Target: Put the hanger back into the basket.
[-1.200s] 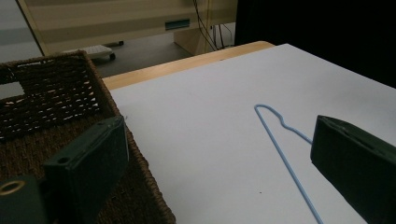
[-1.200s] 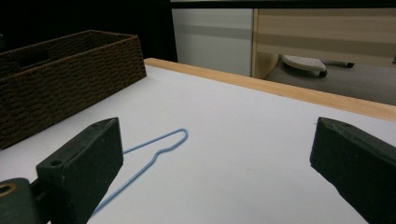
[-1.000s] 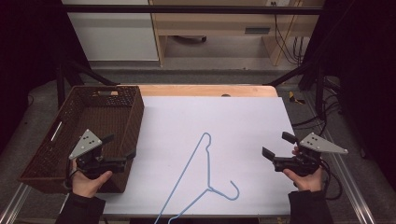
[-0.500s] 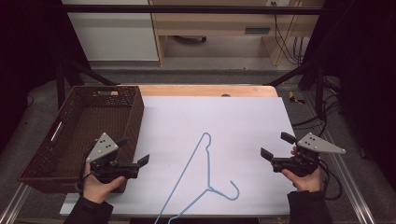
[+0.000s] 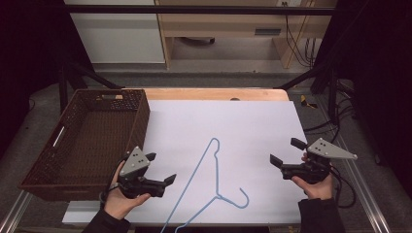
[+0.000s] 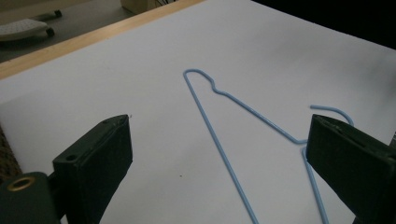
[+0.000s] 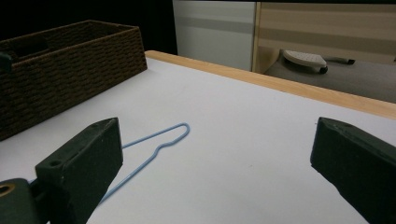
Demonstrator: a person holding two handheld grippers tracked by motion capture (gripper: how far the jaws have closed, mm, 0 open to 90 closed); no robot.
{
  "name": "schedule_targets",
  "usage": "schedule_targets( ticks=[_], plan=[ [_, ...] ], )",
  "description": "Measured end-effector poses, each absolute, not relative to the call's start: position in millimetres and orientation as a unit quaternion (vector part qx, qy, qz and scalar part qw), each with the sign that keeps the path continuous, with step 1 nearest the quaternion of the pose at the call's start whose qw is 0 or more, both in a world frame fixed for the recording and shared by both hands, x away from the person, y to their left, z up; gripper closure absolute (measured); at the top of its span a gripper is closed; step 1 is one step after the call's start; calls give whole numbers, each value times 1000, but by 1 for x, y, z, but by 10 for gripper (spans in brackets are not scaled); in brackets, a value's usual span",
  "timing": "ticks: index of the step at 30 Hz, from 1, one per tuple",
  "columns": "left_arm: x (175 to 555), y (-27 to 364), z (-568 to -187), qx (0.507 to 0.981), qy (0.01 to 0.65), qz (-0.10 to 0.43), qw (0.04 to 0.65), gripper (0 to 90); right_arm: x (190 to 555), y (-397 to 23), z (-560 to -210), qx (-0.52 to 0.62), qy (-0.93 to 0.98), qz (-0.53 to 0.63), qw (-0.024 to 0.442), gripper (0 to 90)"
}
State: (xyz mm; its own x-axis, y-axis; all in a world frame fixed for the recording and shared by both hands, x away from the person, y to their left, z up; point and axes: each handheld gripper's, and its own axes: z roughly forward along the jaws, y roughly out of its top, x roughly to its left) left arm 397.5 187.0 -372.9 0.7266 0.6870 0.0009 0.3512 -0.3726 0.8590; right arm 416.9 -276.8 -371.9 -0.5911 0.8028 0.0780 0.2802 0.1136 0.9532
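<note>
Lying flat on the white counter (image 5: 252, 126), the blue wire hanger (image 5: 214, 187) sits at about 6 o'clock of the sheet, hook toward the person, long shoulder pointing to 12. Its place between both hands looks deliberate: either side can get at it w/o stretching.

Left gripper (image 5: 163, 170) is at 8 o'clock of the hanger, jaws spread wide & holding nothing, aimed at the near wire; in the left gripper view the hanger (image 6: 219, 140) lies straight btwn the two jaws, so I'd judge it's lining up for a pinch. Right gripper (image 5: 286, 153) waits at 3 o'clock, well apart from the wire, jaws also wide & empty; prob. a standby.

Wicker basket (image 5: 87, 141) stands at 9 o'clock, touching the sheet's edge, nothing visible inside; likely the drop spot.

Vs half a sec ago: left gripper has slid from beside the basket wall toward the hanger. Right one has barely budged; hanger hasn't shifted.
</note>
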Motion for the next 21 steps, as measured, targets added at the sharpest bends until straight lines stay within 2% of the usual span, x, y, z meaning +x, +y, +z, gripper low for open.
schedule_targets(
  ticks=[21],
  plan=[
    [389,134,-405,862,289,127,396,95,418,-272,-375,381,715,537,235,27]
  ],
)
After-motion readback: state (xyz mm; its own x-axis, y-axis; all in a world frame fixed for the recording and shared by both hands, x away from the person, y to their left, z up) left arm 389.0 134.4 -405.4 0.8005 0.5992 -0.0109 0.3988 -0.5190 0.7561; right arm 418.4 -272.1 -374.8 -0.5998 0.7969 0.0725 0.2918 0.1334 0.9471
